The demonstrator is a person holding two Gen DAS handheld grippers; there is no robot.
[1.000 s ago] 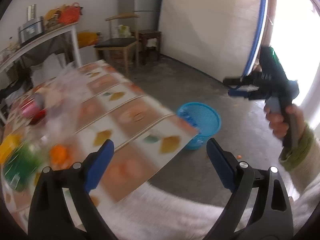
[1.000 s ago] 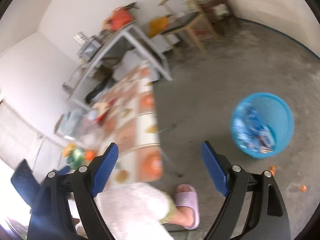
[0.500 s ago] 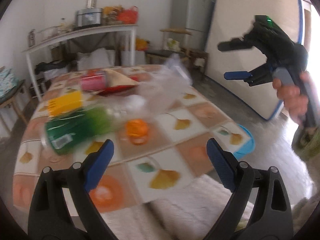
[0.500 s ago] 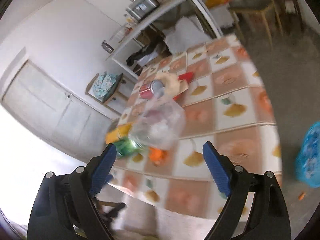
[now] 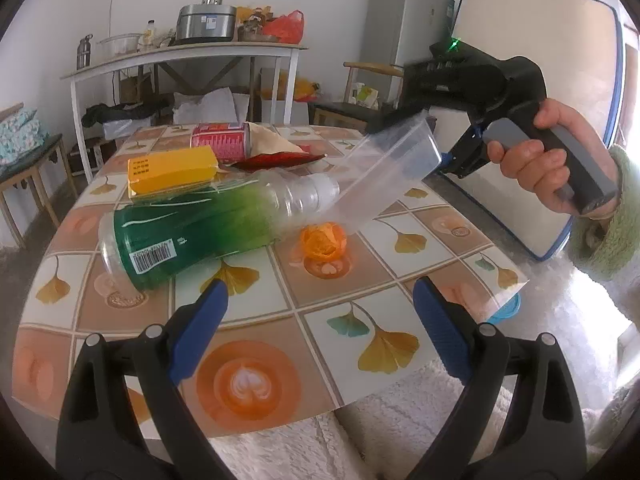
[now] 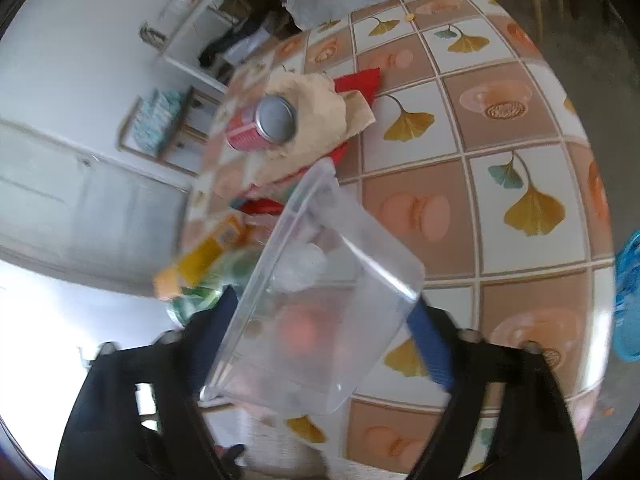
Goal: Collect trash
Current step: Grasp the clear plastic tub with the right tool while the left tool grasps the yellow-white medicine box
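The clear plastic container (image 6: 316, 304) sits clenched in my right gripper (image 6: 320, 320), tilted above the counter (image 5: 256, 320), its open end angled down toward the trash pile at about ten o'clock in the right wrist view. In the left wrist view the same container (image 5: 384, 172) slants from my right gripper (image 5: 448, 152) down toward the orange peel (image 5: 323, 241) and the neck of the green bottle (image 5: 208, 224), which lies on its side. Behind the bottle, toward twelve o'clock, lie a yellow box (image 5: 172, 170), a red can (image 5: 220, 140) and a crumpled brown wrapper (image 5: 272, 144). My left gripper (image 5: 320, 332) hangs released over the counter's near edge, holding nothing. A blue basket (image 6: 626, 296) shows at three o'clock, beyond the counter.
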